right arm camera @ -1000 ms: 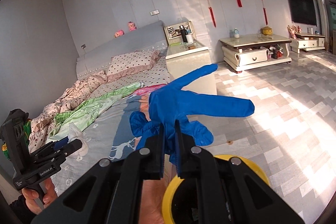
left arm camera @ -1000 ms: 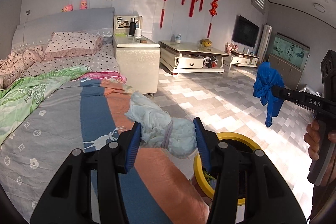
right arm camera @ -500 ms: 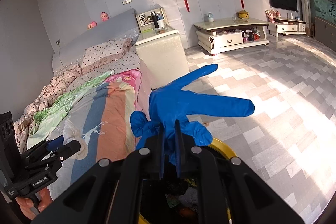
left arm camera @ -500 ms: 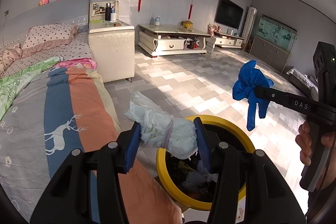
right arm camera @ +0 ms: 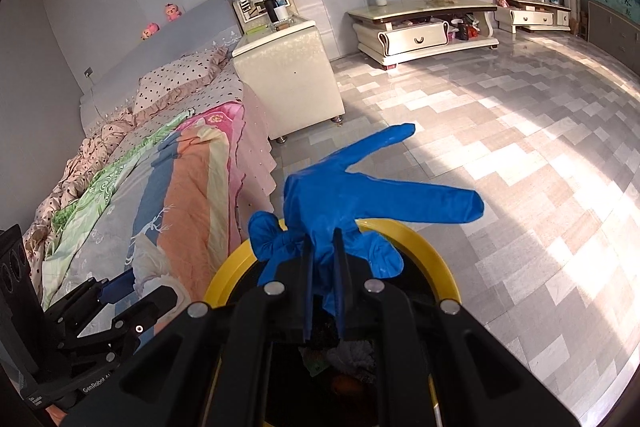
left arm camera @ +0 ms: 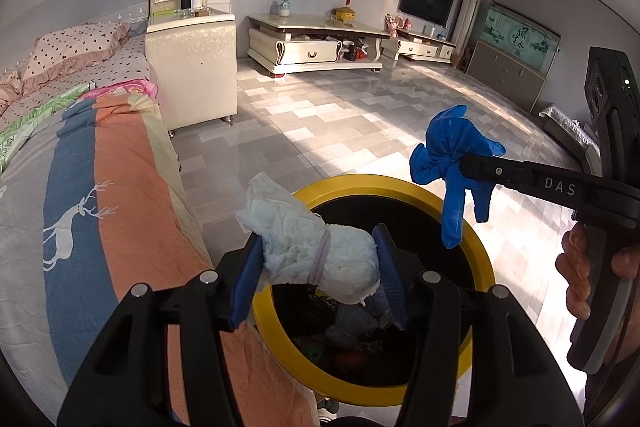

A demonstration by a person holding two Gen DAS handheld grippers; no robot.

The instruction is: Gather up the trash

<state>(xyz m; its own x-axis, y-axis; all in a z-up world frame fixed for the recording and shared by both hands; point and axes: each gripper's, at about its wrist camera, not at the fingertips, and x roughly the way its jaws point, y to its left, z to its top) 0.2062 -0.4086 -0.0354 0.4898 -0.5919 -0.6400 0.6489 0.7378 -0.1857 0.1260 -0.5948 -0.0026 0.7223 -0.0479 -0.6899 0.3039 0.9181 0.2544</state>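
Bed (left arm camera: 100,195): far left, under a striped quilt with a white deer print; its edge runs just beside the bin.

Left gripper (left arm camera: 318,267): low in its own view, over the near-left part of the bin's mouth. Its jaws have just been opening, with a wad between the blue pads (left arm camera: 246,275). Both pads appear to still touch the wad's sides, though how firmly cannot be told.

White wad (left arm camera: 316,247): crumpled tissue or cloth, banded round the middle. It lies crosswise between the left gripper's pads, its loose end sticking up and left past the left pad, its bulk above the bin's opening.

Bin (left arm camera: 486,267): round, yellow rim, dark inside, on the tiled floor beside the bed. Rubbish already lies inside (left arm camera: 352,323).

Blue glove (left arm camera: 452,163): rubber, crumpled at the cuff. It is pinched at the tip of the right gripper (right arm camera: 322,263), its fingers dangling over the bin's right rim. In the right wrist view the glove (right arm camera: 360,187) fans out ahead of the closed jaws, directly above the bin (right arm camera: 420,239).

Person's hand (left arm camera: 580,267): far right, wrapped round the right gripper's handle.
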